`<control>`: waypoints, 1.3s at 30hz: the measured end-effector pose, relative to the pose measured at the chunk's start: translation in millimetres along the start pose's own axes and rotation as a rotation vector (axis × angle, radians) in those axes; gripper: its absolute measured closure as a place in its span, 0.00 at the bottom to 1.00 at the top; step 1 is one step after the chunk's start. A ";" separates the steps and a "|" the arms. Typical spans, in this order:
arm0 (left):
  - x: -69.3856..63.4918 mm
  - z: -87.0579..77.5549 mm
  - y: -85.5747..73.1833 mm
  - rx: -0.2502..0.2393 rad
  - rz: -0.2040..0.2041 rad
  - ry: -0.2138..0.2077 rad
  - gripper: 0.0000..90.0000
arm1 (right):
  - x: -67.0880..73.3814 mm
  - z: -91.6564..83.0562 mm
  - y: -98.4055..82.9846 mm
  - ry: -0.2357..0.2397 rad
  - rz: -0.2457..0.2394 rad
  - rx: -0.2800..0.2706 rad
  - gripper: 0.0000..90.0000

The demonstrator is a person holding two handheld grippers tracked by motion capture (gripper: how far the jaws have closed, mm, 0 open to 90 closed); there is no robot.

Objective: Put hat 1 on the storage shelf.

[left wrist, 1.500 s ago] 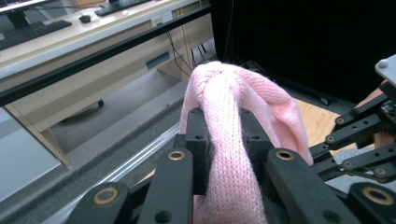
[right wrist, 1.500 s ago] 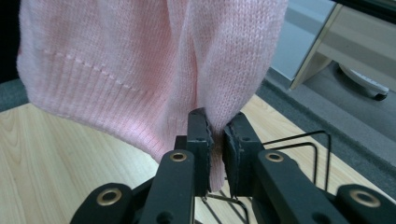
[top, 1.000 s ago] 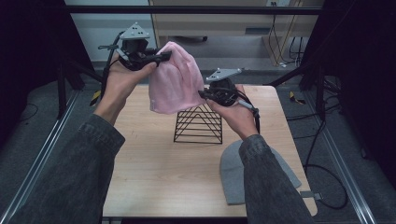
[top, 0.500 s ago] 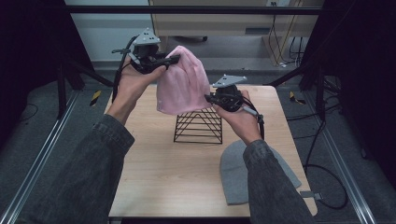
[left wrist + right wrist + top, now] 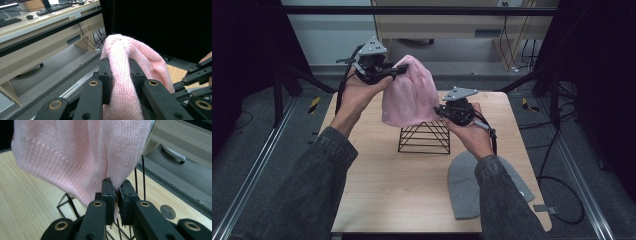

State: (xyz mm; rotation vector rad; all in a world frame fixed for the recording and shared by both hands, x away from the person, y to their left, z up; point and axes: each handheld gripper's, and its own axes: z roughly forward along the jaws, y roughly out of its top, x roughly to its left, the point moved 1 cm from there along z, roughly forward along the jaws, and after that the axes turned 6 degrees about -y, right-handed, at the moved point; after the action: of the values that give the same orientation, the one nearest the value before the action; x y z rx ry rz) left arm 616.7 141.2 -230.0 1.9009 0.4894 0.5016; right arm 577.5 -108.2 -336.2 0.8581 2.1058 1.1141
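While the left gripper (image 5: 379,70) is hanging raised above the far left part of the wooden surface (image 5: 377,190), its jaws are pressing together on a bunched fold of the pink knitted hat (image 5: 409,95), near the hat's rounded crown, and in the left gripper view that fold (image 5: 122,75) is running up between the two black jaws and bulging out past their tips. Below and to the right of those jaws the hat is draping down as a loose sheet, its ribbed hem hanging just over the top of the black wire rack (image 5: 424,136), which is standing upright on the surface; whether the hem is touching the rack cannot be told. Further right, the right gripper (image 5: 447,111) is sitting lower, with its jaws clamping the hat's lower right edge, and in the right gripper view the pink knit (image 5: 75,152) is rising above the nearly closed jaw tips while the rack's thin wires (image 5: 140,177) are showing behind and beneath them. Nearer the person and to the right of both pairs of jaws, a grey hat (image 5: 467,192) is lying flat on the surface, partly hidden by the right sleeve (image 5: 504,200).
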 end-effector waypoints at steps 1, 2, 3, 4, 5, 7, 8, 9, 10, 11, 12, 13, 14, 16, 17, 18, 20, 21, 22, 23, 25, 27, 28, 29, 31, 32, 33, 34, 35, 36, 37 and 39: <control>-0.9 1.0 -1.2 -0.002 -0.001 -0.003 0.85 | -0.1 -0.1 -1.5 -0.004 -0.005 0.006 0.93; -1.3 1.6 -2.4 0.002 0.001 -0.005 0.85 | -0.1 0.1 -2.9 -0.003 -0.003 0.008 0.93; -1.8 2.3 -3.3 0.001 -0.002 -0.007 0.85 | -0.4 0.0 -4.2 0.000 -0.002 0.010 0.93; -2.4 3.0 -4.3 -0.001 -0.005 -0.010 0.85 | -0.7 -0.2 -5.0 -0.001 -0.004 0.011 0.93; -3.3 3.5 -5.7 -0.001 -0.004 -0.015 0.84 | -0.8 -0.3 -6.3 0.001 -0.001 0.013 0.94; -4.0 3.9 -7.1 0.003 -0.004 -0.017 0.84 | -2.1 -1.1 -9.2 0.000 0.001 0.014 0.94; -4.8 4.4 -7.9 0.005 -0.004 -0.020 0.84 | -2.1 -1.2 -10.4 0.000 0.007 0.015 0.94; -5.8 4.9 -8.7 0.012 -0.002 -0.023 0.84 | -2.7 -1.3 -12.1 0.000 0.005 0.016 0.94; -7.0 5.3 -9.0 0.015 0.000 -0.026 0.84 | -3.1 -1.4 -14.5 0.000 0.009 0.017 0.94; -7.5 5.3 -9.2 0.019 0.005 -0.028 0.84 | -3.3 -1.5 -16.7 -0.001 0.013 0.019 0.94; -8.6 5.9 -9.3 0.016 0.002 -0.028 0.84 | -3.4 -1.9 -17.6 -0.005 0.014 0.022 0.94; -9.7 6.4 -9.4 0.019 0.006 -0.026 0.84 | -3.7 -1.6 -18.6 -0.006 0.014 0.019 0.94; -10.2 6.6 -9.6 0.030 0.016 -0.025 0.84 | -3.9 -1.7 -19.6 -0.011 0.013 0.022 0.94; -12.2 8.5 -9.9 0.032 0.019 -0.028 0.84 | -5.0 -1.5 -21.3 -0.018 0.013 0.026 0.94; -13.2 9.6 -10.2 0.031 0.020 -0.028 0.84 | -5.2 -1.4 -22.2 -0.020 0.014 0.030 0.94; -13.9 10.3 -10.4 0.031 0.021 -0.031 0.84 | -5.7 -1.5 -23.1 -0.023 0.009 0.033 0.94; -14.6 11.8 -11.3 0.041 0.023 -0.033 0.84 | -6.2 -2.0 -24.8 -0.022 0.014 0.034 0.94; -15.4 12.8 -11.8 0.044 0.022 -0.035 0.84 | -6.6 -2.0 -26.2 -0.022 0.016 0.033 0.94; -16.7 13.7 -12.6 0.054 0.025 -0.032 0.84 | -7.2 -2.1 -27.6 -0.023 0.015 0.035 0.94; -17.9 14.3 -13.4 0.062 0.029 -0.029 0.84 | -7.6 -2.5 -29.5 -0.024 0.018 0.041 0.94; -19.7 15.1 -15.5 0.065 0.031 -0.034 0.84 | -8.2 -2.7 -32.1 -0.026 0.019 0.046 0.94; -21.3 15.7 -18.5 0.063 0.028 -0.040 0.84 | -9.2 -2.7 -34.8 -0.027 0.019 0.050 0.94; -22.0 15.9 -19.5 0.058 0.026 -0.045 0.84 | -9.6 -2.9 -36.1 -0.028 0.020 0.053 0.94; -22.9 16.3 -20.3 0.056 0.024 -0.048 0.84 | -9.5 -3.0 -36.8 -0.029 0.019 0.056 0.94; -24.4 16.8 -21.0 0.057 0.029 -0.047 0.84 | -9.4 -3.3 -37.6 -0.031 0.013 0.060 0.94; -24.8 16.8 -21.3 0.054 0.030 -0.050 0.84 | -9.1 -3.6 -38.2 -0.032 0.010 0.061 0.94; -25.3 16.9 -21.7 0.053 0.030 -0.052 0.84 | -9.0 -3.8 -38.6 -0.032 0.009 0.061 0.94; -26.3 17.5 -22.5 0.049 0.027 -0.051 0.84 | -9.0 -3.9 -39.1 -0.034 0.007 0.061 0.94; -26.4 17.8 -23.6 0.054 0.032 -0.053 0.84 | -8.8 -3.8 -39.9 -0.036 0.008 0.062 0.94; -27.0 18.8 -25.0 0.051 0.029 -0.054 0.84 | -8.8 -3.6 -41.1 -0.036 0.009 0.064 0.94; -27.1 19.7 -26.9 0.054 0.027 -0.055 0.84 | -8.6 -3.4 -42.4 -0.037 0.010 0.066 0.94; -26.8 20.5 -29.2 0.057 0.027 -0.062 0.84 | -8.2 -2.7 -45.4 -0.035 0.011 0.070 0.94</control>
State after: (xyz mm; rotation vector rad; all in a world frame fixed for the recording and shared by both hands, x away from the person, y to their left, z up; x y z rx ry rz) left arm 602.8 121.3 -267.5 1.9735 0.4427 0.4491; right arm 568.6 -135.6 -372.3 0.9160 2.1243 1.0285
